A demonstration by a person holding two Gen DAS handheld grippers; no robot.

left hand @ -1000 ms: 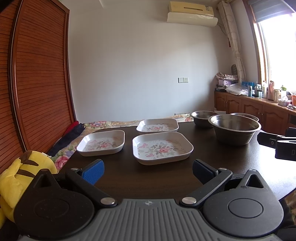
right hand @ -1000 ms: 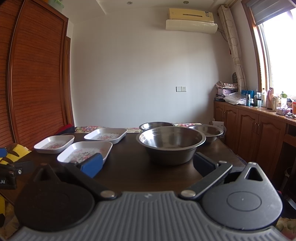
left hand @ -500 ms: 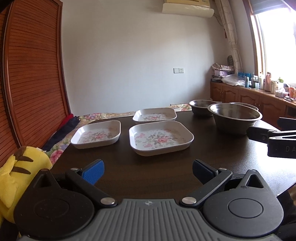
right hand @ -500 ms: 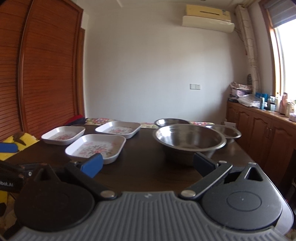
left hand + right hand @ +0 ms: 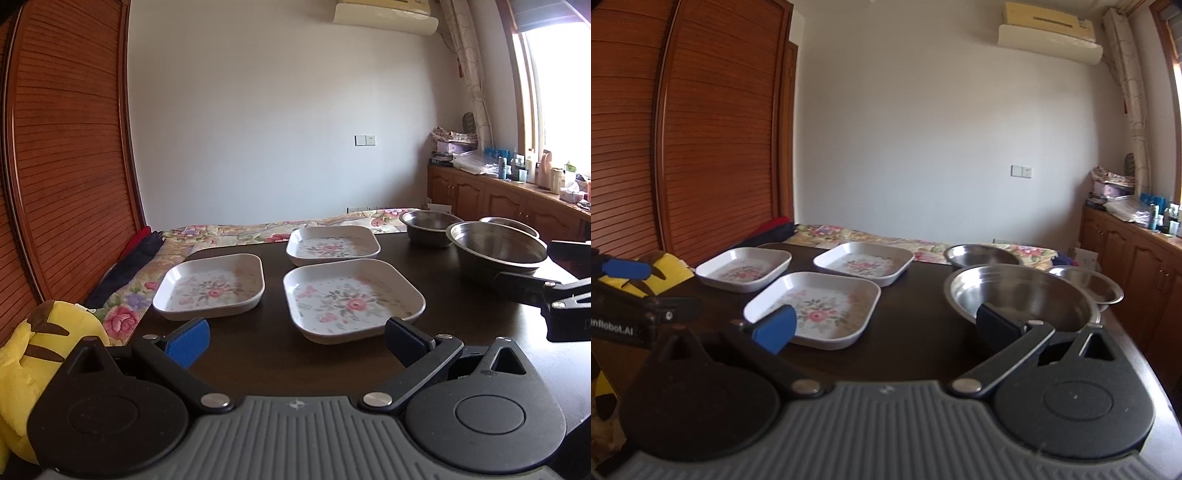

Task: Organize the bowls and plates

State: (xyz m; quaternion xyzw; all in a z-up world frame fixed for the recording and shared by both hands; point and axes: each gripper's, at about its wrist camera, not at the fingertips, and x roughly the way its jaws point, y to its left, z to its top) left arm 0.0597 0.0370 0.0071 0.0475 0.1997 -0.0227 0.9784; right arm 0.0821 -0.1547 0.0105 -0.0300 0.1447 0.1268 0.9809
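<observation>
Dark wooden table (image 5: 258,362), nothing stacked yet as far as either view shows. Three square white floral plates lie singly, apart from one another: nearest plate (image 5: 352,299) straight ahead of the left gripper (image 5: 295,338), left plate (image 5: 212,286) beside it toward the table's left edge, far plate (image 5: 332,245) behind, near the floral bedspread (image 5: 236,234). Three stainless steel bowls sit grouped on the right side: large bowl (image 5: 1021,299) in front, a smaller bowl (image 5: 982,255) behind it, another small bowl (image 5: 1086,286) to its right; the two small ones look close to the large one, contact uncertain. Left gripper spread wide, blue-padded fingers empty, hovering low over the near table edge and lined up on the nearest plate. Right gripper (image 5: 886,326) likewise spread and empty; its right finger overlaps the large bowl's near rim in the right wrist view, but whether it touches cannot be told. Seen from the left wrist view, the right gripper sits just beside that bowl. Yellow plush toy (image 5: 33,354) off the table's left corner, clear of the work. Judgement: task at its start; no plate nested, no bowl nested. Remaining, probably: gather the three plates into one stack and set the small bowls inside the large one.
</observation>
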